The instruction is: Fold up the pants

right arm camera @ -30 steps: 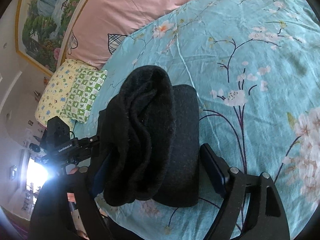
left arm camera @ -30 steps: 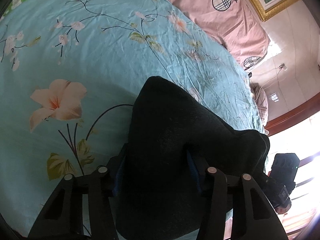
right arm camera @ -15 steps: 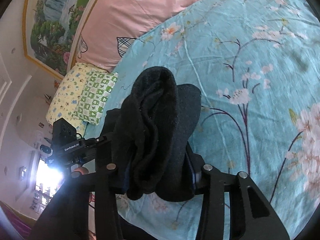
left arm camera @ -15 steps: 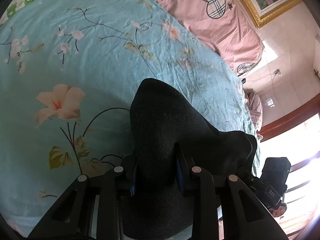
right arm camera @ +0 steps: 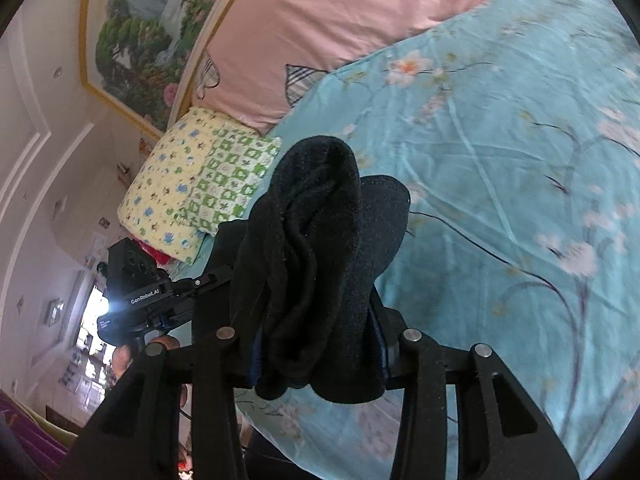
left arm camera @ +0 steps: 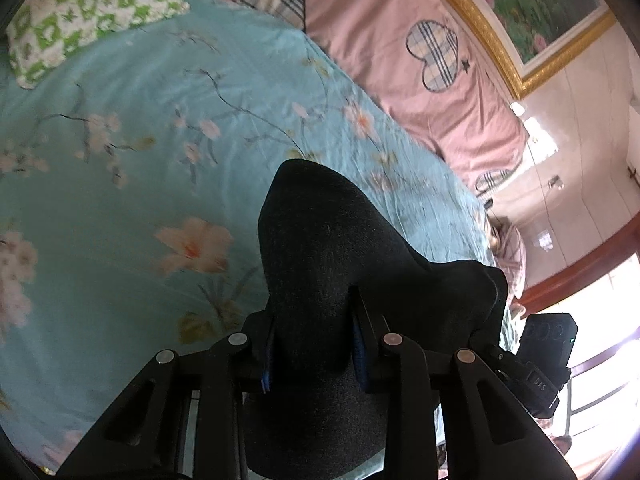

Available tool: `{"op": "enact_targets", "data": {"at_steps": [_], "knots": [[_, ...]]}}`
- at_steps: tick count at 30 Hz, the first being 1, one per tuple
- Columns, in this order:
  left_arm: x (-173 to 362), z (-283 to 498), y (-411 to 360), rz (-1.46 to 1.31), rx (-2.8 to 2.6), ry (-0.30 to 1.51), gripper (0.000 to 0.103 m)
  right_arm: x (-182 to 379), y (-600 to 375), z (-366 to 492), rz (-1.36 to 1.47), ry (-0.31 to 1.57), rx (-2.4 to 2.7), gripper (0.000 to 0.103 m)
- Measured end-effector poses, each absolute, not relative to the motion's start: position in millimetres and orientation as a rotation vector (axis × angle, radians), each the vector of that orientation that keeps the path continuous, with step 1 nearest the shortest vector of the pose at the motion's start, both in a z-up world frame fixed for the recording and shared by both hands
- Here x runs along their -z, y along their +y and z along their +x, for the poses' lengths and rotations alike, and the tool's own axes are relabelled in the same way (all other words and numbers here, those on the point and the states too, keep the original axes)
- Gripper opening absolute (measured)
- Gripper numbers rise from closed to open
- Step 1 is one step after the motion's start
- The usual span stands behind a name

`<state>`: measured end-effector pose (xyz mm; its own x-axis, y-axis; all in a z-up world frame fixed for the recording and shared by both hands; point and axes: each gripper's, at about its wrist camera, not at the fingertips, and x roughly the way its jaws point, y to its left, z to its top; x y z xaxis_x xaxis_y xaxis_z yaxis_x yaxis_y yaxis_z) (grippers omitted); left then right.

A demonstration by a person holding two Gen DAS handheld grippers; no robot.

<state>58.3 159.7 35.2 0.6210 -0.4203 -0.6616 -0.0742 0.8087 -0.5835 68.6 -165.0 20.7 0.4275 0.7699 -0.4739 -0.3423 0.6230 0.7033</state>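
Each hand-held gripper, left [left arm camera: 314,338] and right [right arm camera: 318,346], clamps the black pants [left arm camera: 320,248] above the bed [left arm camera: 120,184].

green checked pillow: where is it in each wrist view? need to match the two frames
Left wrist view: green checked pillow at the top left, at the far edge of the floral sheet.
Right wrist view: same pillow left of center, beside a yellow pillow, just left of the black pants.
Shared landmark: the pink bedding with plaid hearts, which borders the sheet in both views.
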Motion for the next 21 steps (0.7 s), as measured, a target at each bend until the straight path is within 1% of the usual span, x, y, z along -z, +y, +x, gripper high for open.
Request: {"op": "enact_targets", "data": {"at_steps": [9, 21], "knots": [[-54, 47, 195, -0.594, 0.116, 0.827, 0.029, -33, -121, 95, 0.49, 0.876, -0.832, 0.043], [-56, 62, 232, -0.599, 0.006, 0.801, 0.029, -35, -69, 146, 0.423, 0.898, -0.9, 0.043]]}}
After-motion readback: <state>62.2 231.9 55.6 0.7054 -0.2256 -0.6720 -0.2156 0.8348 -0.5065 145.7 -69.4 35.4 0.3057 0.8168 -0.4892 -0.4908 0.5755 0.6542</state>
